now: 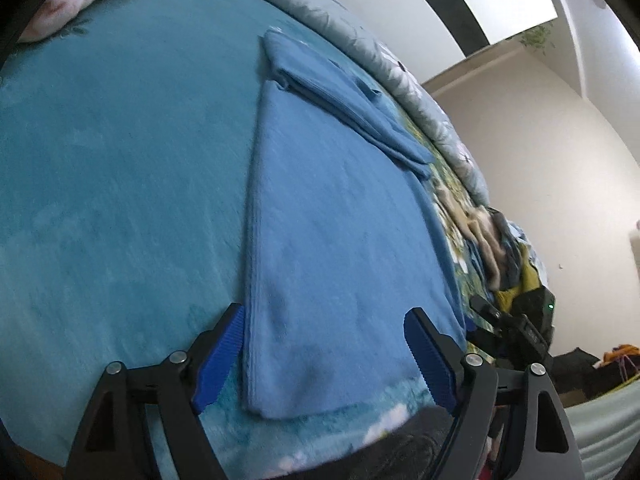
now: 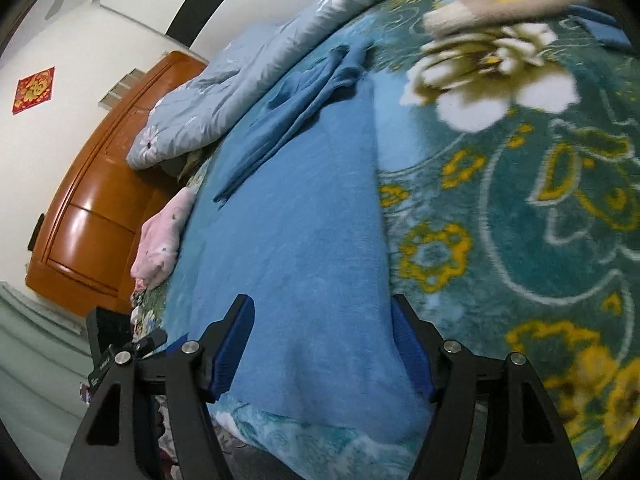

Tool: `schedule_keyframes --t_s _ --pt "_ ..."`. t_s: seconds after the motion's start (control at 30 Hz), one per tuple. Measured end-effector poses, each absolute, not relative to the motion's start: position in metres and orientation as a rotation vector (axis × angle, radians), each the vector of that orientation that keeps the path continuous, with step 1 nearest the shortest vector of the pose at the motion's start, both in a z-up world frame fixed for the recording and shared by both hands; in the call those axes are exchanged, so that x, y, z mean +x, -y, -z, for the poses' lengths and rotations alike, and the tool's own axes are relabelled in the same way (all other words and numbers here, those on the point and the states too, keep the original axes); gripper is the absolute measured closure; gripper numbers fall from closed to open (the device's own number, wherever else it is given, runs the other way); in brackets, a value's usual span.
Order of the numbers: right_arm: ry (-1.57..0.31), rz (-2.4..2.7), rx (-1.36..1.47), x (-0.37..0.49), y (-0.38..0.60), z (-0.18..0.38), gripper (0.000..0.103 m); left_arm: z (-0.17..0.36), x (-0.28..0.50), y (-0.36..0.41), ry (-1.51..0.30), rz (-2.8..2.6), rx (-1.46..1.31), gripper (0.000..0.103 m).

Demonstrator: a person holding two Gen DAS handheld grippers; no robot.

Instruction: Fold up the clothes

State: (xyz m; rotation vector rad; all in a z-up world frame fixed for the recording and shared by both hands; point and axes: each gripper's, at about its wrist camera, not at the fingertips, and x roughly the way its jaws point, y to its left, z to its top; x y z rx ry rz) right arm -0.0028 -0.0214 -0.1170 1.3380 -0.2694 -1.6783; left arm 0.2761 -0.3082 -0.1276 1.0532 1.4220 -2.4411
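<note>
The blue garment (image 1: 340, 240) lies flat on the bed's teal floral blanket (image 1: 120, 160), filling the frame's centre, one sleeve folded across its upper part, likely so the body can be doubled next. Its near hem sits between the parted fingers of the left gripper (image 1: 324, 356) and right gripper (image 2: 324, 344), neither gripping. A grey quilt (image 2: 224, 96) is bunched beyond.

A floral teal blanket (image 2: 520, 208), grey-blue quilt (image 2: 224, 92), pink pillow (image 2: 160, 240) and wooden headboard (image 2: 92, 200).
</note>
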Motion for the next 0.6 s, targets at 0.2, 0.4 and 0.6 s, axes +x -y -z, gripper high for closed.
schedule_keyframes --t_s 0.2,0.4,0.6 --pt "0.267 1.685 1.333 0.001 0.008 0.12 0.044 0.132 0.286 0.31 -1.459 2.424 1.015 0.036" --pt "0.263 1.67 1.389 0.001 0.003 0.128 0.09 0.144 0.298 0.317 -1.531 2.377 0.98 0.067" --pt "0.34 1.618 1.373 -0.003 -0.004 0.127 0.097 0.152 0.301 0.316 -1.581 2.378 0.987 0.098"
